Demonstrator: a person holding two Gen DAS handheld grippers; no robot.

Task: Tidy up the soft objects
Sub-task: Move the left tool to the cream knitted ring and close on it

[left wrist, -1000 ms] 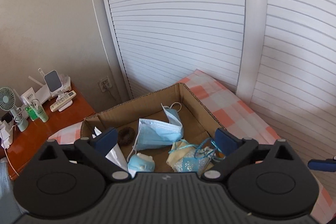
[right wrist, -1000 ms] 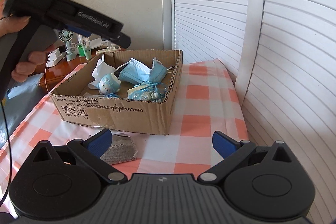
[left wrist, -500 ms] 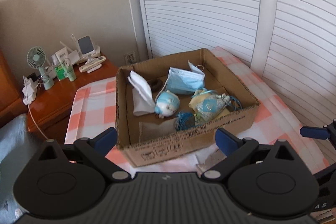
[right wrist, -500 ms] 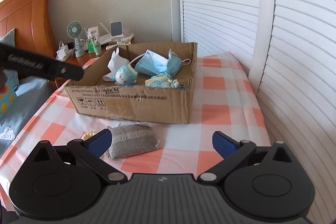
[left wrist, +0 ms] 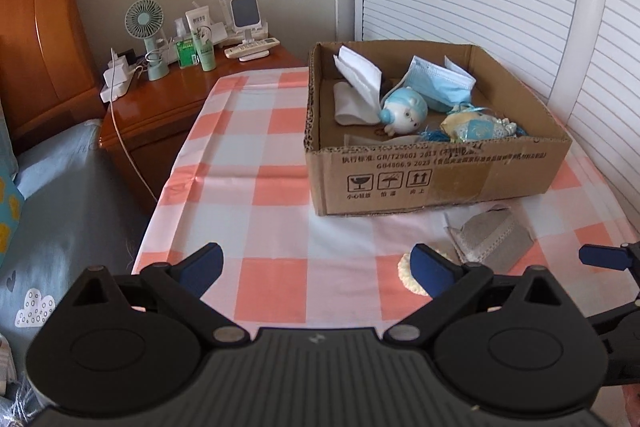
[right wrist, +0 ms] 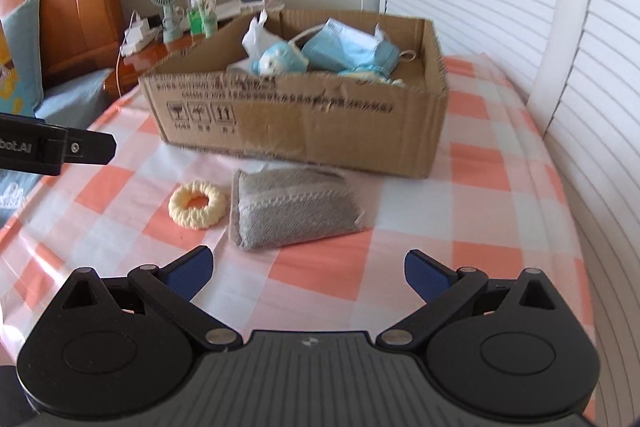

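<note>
Right wrist view: our open, empty right hand-held gripper faces the grey pouch dead ahead, long axis crosswise, nearer than the left.

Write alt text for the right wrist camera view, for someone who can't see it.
Open right gripper hovers over a checked tablecloth, facing a grey fabric pouch and a cream knitted ring. Behind them, a cardboard box holds a blue face mask and a small plush toy.

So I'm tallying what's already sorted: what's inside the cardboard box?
Inside the cardboard box: white cloth, a blue plush toy, a blue face mask and a tasselled pouch. Anything beneath them or behind the near wall is hidden.
</note>
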